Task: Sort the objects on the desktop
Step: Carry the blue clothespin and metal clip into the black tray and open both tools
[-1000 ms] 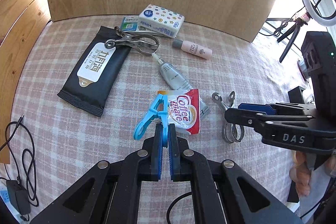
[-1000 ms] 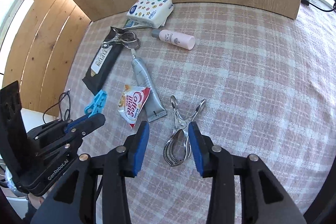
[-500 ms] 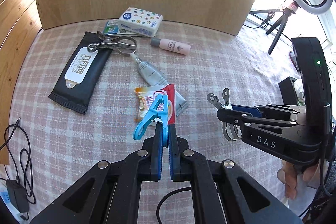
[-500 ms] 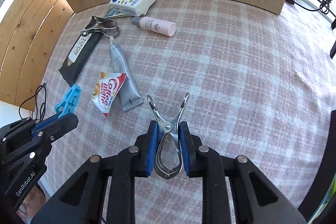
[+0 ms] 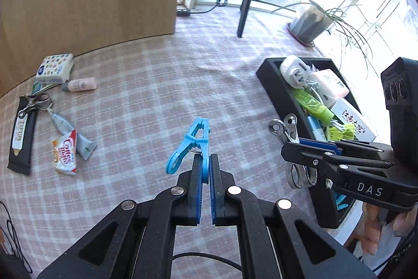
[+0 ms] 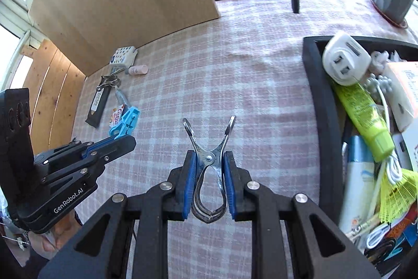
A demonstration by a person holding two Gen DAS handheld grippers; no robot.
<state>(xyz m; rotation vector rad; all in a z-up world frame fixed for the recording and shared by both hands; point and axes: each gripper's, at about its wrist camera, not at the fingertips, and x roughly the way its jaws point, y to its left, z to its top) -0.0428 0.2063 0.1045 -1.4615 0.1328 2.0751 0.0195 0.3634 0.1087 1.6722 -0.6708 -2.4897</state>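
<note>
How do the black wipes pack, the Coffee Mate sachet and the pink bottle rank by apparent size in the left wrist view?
1. black wipes pack, clearly largest.
2. Coffee Mate sachet.
3. pink bottle, smallest, though it lies farther from the camera.

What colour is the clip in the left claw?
Light blue clip; clearest in the left wrist view.

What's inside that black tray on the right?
The black tray holds a white plug adapter, a green tube, a white cable, a yellow brush and boxes. Whatever lies beneath that pile is covered.
</note>
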